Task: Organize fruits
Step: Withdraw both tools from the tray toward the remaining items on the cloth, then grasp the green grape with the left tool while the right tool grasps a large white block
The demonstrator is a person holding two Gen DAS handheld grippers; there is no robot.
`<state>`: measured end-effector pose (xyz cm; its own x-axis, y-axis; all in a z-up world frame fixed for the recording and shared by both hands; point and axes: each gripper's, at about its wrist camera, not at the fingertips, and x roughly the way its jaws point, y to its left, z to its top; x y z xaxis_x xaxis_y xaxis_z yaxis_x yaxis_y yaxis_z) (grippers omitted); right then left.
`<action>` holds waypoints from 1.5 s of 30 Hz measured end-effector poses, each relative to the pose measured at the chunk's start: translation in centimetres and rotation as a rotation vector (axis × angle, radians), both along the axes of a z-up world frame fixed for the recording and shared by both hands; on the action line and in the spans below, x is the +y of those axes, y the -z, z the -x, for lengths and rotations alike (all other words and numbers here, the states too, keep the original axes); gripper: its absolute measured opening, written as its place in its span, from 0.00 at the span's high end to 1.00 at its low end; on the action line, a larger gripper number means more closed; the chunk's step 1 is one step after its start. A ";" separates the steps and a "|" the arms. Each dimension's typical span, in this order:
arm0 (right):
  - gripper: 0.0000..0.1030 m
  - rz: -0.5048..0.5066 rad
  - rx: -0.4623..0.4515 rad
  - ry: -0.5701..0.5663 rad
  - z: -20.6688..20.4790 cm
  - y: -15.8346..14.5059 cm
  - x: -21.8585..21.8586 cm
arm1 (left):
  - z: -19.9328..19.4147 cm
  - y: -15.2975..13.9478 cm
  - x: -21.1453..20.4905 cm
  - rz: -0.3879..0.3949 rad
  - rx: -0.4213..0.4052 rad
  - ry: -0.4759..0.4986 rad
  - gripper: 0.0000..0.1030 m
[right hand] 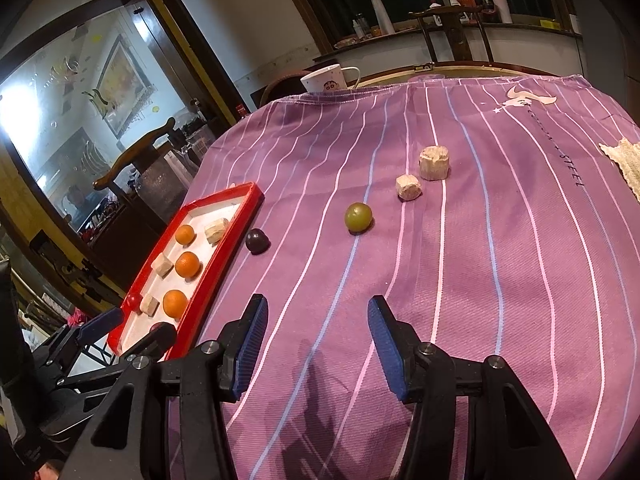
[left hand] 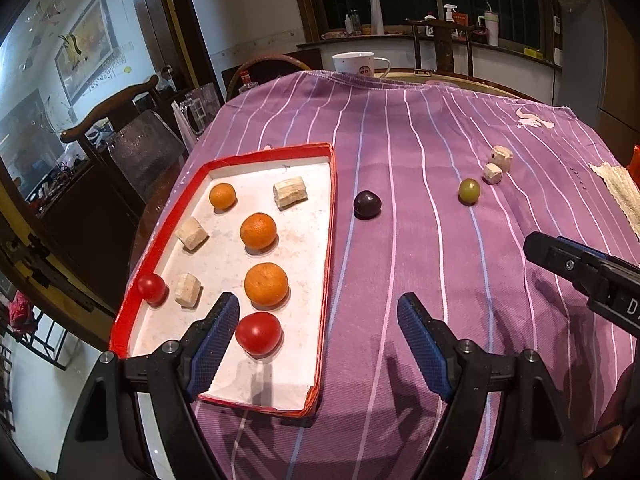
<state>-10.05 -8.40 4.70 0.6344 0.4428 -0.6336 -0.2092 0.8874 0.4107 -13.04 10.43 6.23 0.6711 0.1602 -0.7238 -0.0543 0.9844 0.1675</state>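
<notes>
Four pieces lie outside the red-rimmed tray (left hand: 328,216) on the striped cloth (left hand: 440,260): the dark grape (left hand: 367,205) just beside its right rim, the green grape (right hand: 358,217) and two pale chunks (right hand: 409,187) toward the far right edge. Judged next step: the right gripper (right hand: 316,344) should straddle the green grape squarely and close gently, as it will likely roll. Both the right gripper and left gripper (left hand: 318,344) stand wide apart, holding and touching nothing

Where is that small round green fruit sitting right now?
The small round green fruit lies on the purple striped cloth, outside the red-rimmed tray, between the dark purple round fruit and two pale beige chunks.
</notes>
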 end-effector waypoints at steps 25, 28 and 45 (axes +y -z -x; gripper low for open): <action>0.45 0.100 0.063 0.133 -13.3 0.1 -9.1 | -12.5 2.1 -7.3 0.223 0.109 0.271 0.22; 0.45 0.105 0.066 0.104 -15.5 0.6 -7.7 | -14.6 3.0 -7.8 0.259 0.135 0.275 0.23; 0.59 0.208 0.078 0.060 -18.7 3.3 -5.4 | -16.8 5.2 -10.8 0.204 0.117 0.347 0.78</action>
